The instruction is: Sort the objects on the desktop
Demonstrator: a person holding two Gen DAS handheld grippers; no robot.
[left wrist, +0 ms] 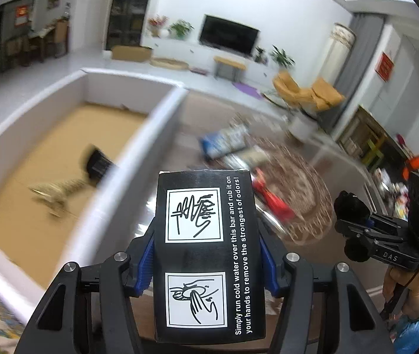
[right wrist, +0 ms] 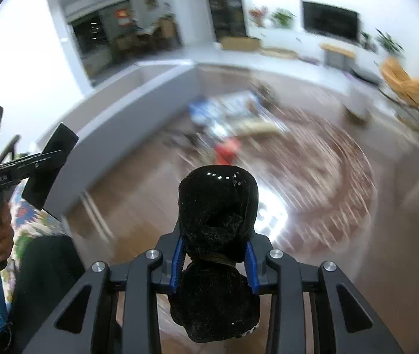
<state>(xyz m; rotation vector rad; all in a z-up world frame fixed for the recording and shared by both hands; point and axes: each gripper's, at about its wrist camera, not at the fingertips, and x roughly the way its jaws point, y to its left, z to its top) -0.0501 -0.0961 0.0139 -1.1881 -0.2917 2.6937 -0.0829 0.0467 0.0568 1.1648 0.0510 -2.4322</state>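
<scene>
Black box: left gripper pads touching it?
Touching. Left wrist view: both blue pads of the left gripper press the black box sides, no gap.

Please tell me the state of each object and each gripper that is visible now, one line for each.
Left gripper: shut on the black printed cardboard box.
Right gripper: shut on the black fuzzy fabric pouch.
White-walled cardboard bin: open-topped, holding a black comb-like item and a pale blurred item.
Wall-mounted television: screen dark.
</scene>
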